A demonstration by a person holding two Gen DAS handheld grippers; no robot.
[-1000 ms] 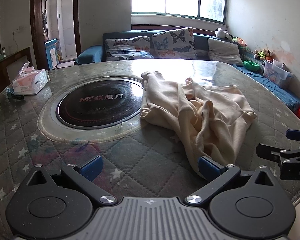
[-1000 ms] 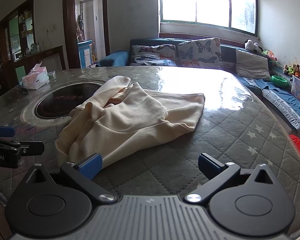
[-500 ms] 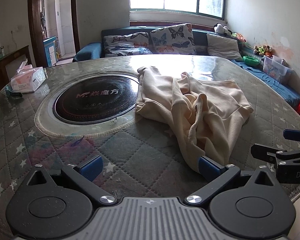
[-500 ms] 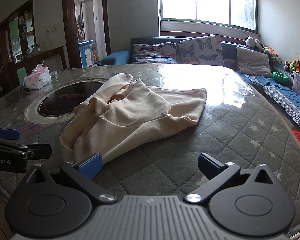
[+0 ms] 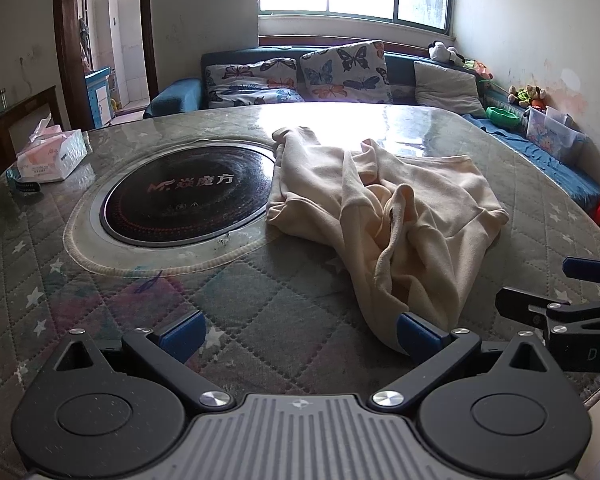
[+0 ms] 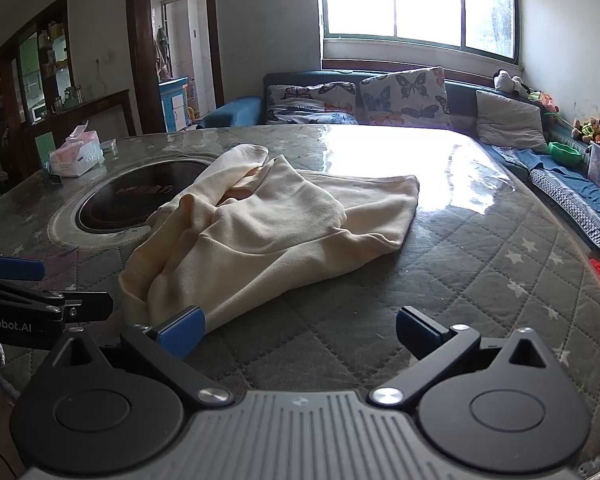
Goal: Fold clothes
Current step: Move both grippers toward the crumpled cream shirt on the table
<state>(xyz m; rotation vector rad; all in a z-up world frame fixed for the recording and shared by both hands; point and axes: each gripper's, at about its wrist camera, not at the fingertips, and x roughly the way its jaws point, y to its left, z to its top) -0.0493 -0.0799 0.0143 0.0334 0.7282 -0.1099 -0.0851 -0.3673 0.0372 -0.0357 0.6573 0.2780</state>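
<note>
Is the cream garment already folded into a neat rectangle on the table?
No, the cream garment lies crumpled, with loose folds and a sleeve sticking out.

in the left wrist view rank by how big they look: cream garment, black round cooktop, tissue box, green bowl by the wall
1. cream garment
2. black round cooktop, close behind; it lies at about the same depth, so this order is fairly safe
3. tissue box
4. green bowl, smallest, though it sits farthest from the camera, which shrinks it

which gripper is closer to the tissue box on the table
Left. The tissue box sits at the table's far left; the left gripper is on that side, while the right gripper is further right, beyond the cream garment.
</note>
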